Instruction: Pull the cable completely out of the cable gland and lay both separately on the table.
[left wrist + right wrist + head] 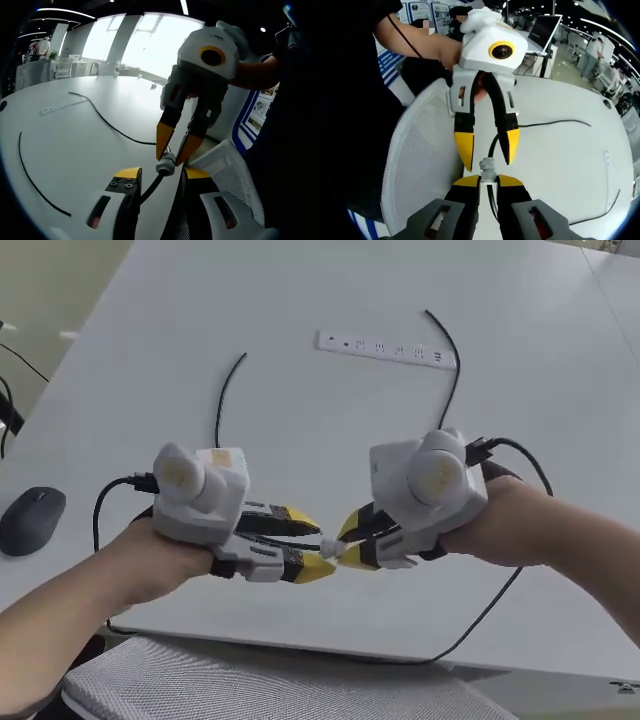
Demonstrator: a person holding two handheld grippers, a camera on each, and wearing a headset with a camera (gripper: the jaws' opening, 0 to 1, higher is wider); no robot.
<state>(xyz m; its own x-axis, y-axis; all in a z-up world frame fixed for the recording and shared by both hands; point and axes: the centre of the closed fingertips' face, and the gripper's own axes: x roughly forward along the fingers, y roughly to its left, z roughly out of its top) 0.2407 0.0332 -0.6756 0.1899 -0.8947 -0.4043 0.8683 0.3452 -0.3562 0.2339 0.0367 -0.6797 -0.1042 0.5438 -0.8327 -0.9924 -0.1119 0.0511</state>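
White left tool (322, 545), white right tool (343, 545), yellow-tipped black jaws, black cables (100, 505), black sleeve (390, 7)

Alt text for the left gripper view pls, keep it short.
A white cable gland threaded on a black cable sits just past the open jaws of the left gripper. The right gripper points down from the top, its yellow tips on either side of the gland. Behind: a white table with a power strip.
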